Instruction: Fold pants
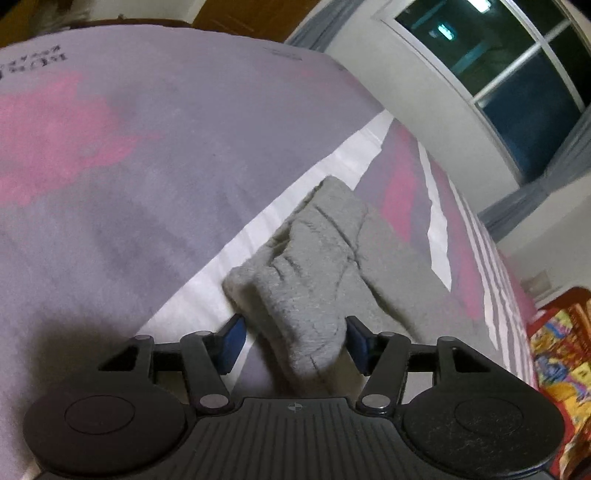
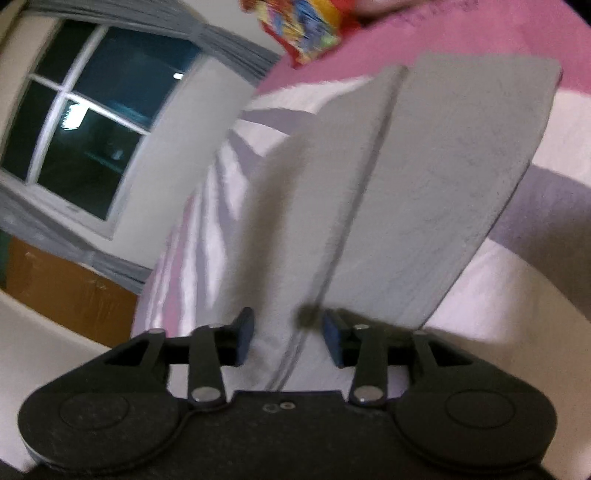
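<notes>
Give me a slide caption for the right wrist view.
Right gripper open over grey pants spread on a pink-striped bedsheet.

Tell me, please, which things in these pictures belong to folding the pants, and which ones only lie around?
Belonging to the job:
- grey pants, spread on the bed
- left hand-held gripper, open, grey cloth between its jaws
- right hand-held gripper, open above the pants
- striped bedsheet, the work surface

Only lying around:
- colourful red item at the bed's edge
- window
- grey curtain
</notes>
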A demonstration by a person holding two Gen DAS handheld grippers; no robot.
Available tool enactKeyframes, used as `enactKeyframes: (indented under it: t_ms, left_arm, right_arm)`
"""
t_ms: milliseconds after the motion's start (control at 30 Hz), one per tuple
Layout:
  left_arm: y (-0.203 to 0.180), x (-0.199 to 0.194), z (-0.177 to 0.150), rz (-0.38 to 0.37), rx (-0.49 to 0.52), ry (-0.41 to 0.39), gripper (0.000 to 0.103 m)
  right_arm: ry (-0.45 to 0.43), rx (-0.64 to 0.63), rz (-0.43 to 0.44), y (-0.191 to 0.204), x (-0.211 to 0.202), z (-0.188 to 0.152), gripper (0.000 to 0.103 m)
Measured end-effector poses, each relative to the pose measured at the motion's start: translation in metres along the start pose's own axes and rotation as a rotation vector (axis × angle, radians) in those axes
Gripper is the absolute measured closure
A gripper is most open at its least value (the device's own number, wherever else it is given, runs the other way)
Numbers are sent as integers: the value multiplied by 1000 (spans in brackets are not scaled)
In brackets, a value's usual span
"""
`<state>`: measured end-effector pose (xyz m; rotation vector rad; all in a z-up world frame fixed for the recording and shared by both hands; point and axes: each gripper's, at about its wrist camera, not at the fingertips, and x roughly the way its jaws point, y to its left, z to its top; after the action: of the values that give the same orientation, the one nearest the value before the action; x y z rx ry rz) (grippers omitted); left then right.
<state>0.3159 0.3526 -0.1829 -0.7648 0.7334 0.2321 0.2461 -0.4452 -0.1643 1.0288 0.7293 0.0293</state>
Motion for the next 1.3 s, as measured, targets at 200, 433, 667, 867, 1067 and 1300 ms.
enactKeyframes:
  t_ms: [200, 433, 667, 867, 1067, 1300]
  left_arm:
    - [-5, 6, -1, 13, 26, 12, 43]
    - [-2, 6, 0, -2, 35, 32, 42]
    - [0, 8, 1, -13, 32, 35, 42]
    - [-1, 8, -1, -11, 39, 34, 42]
    - [-3, 9, -4, -5, 43, 24, 41]
    - [-2, 9, -4, -11, 43, 26, 41]
  right_arm:
    - [-52, 82, 27, -20, 23, 24, 81]
    - [-172, -82, 33, 16, -25, 24, 99]
    - [-85, -51, -95, -32, -35, -5, 99]
    - [-156, 36, -16, -58, -31, 32, 79]
    - [-186, 127, -93, -75, -4, 89, 89]
    - [-249, -167, -118, -19, -37, 93, 98]
